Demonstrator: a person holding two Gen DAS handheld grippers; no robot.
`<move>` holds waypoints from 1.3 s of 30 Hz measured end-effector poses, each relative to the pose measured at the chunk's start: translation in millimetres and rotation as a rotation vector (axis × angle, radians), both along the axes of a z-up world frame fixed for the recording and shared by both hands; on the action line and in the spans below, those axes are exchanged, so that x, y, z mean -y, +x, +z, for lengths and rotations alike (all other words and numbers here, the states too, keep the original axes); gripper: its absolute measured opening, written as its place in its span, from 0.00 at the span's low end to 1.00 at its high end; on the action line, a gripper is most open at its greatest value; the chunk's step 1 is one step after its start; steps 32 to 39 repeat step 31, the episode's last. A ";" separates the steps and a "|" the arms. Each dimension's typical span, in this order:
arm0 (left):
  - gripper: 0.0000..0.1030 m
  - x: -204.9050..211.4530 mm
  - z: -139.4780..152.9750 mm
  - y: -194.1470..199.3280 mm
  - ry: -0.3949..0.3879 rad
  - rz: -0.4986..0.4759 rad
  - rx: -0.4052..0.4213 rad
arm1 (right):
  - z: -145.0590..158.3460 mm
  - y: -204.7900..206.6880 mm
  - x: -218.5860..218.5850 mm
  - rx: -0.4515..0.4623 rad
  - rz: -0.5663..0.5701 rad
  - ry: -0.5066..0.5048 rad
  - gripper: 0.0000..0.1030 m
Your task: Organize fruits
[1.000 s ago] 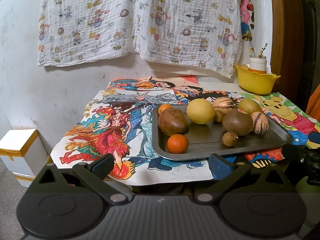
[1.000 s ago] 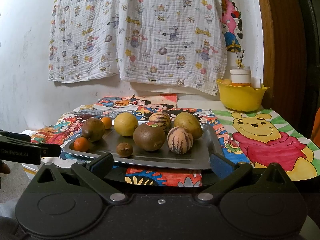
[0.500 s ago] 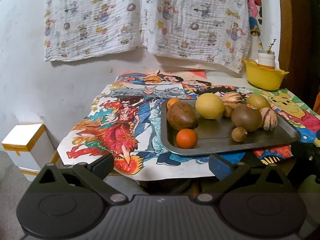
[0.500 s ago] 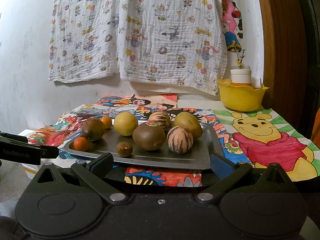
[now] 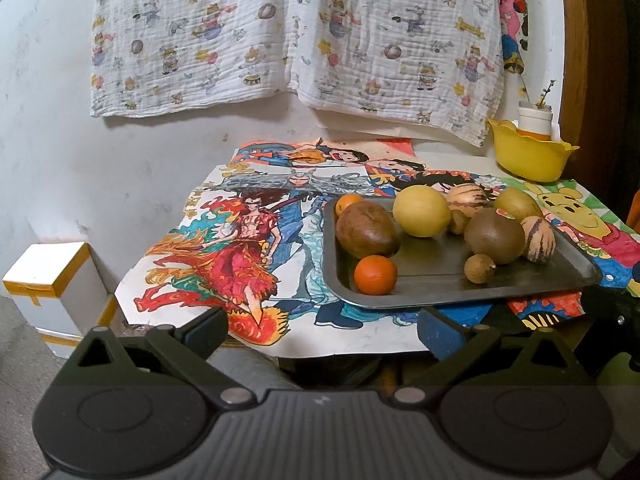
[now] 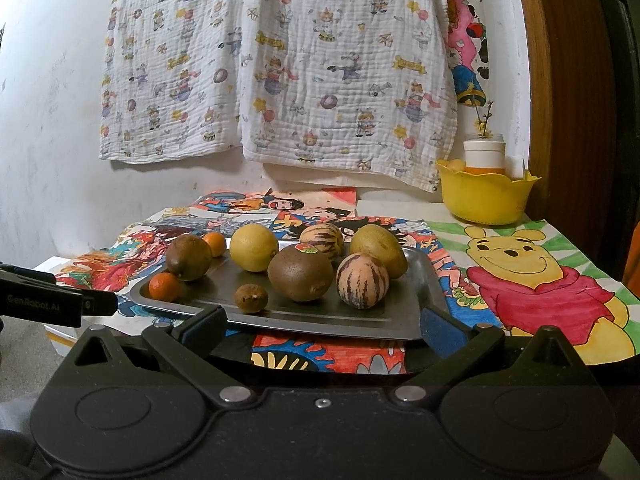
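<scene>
**Fruits on the tray, both grippers empty**

The fruits lie together on a metal tray (image 6: pixel 424 280), which stands on a table covered with coloured drawings (image 5: pixel 240 248). At the near left corner of the tray there is a small orange (image 6: pixel 164 286). Just behind it lies a brown oval fruit (image 6: pixel 188 257), and a second small orange (image 6: pixel 215 243) is behind that one, at the far left corner. A yellow lemon (image 6: pixel 253 247) sits in the middle at the back. In front of it is a small brown nut-like fruit (image 6: pixel 251 298), apart from the others. A round brown fruit with a sticker (image 6: pixel 300 277) is in the centre, and just beside it on the right stands a striped fruit (image 6: pixel 362 286). Behind these are another striped fruit (image 6: pixel 321 239) and a yellow-green fruit (image 6: pixel 378 249).

The left gripper (image 5: pixel 322 330) hangs before the near edge of the table, to the left of the tray; its fingers are spread wide and hold nothing. The right gripper (image 6: pixel 323 326) is in front of the tray's near edge, also released and empty.

At the back right of the table a yellow bowl (image 6: pixel 486 196) holds a white jar (image 6: pixel 484 154). A printed cloth (image 6: pixel 276 68) hangs on the wall behind. A white box (image 5: pixel 52 280) stands on the floor at the left.
</scene>
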State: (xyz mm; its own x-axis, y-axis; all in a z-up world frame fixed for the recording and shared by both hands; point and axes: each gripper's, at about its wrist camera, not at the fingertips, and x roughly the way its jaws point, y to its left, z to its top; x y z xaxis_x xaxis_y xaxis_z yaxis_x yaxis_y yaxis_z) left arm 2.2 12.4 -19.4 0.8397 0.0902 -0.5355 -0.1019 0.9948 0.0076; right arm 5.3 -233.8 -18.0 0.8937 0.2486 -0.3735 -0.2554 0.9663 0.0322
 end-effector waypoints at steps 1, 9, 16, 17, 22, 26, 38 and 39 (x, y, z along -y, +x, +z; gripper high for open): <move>1.00 -0.1 -0.2 0.0 -0.001 0.000 -0.001 | 0.0 0.1 0.0 -0.001 0.000 0.000 1.00; 1.00 -0.8 -2.3 1.9 -0.015 0.013 -0.020 | -2.9 0.2 0.0 -0.011 0.006 0.003 1.00; 1.00 -0.3 -3.4 3.1 -0.009 0.008 -0.025 | -3.1 0.7 0.5 -0.017 0.008 0.006 1.00; 1.00 -0.2 -3.4 2.9 -0.010 0.008 -0.026 | -3.5 0.7 0.8 -0.020 0.010 0.008 1.00; 1.00 0.3 -3.6 3.0 -0.010 0.005 -0.027 | -3.3 0.8 1.8 -0.023 0.012 0.014 1.00; 1.00 0.4 -3.5 3.1 -0.010 0.006 -0.029 | -3.7 0.5 2.3 -0.026 0.014 0.017 1.00; 1.00 0.6 -4.6 3.4 -0.010 0.009 -0.038 | -2.4 1.1 2.1 -0.031 0.025 0.015 1.00; 1.00 0.6 -4.6 3.4 -0.010 0.009 -0.038 | -2.4 1.1 2.1 -0.031 0.025 0.015 1.00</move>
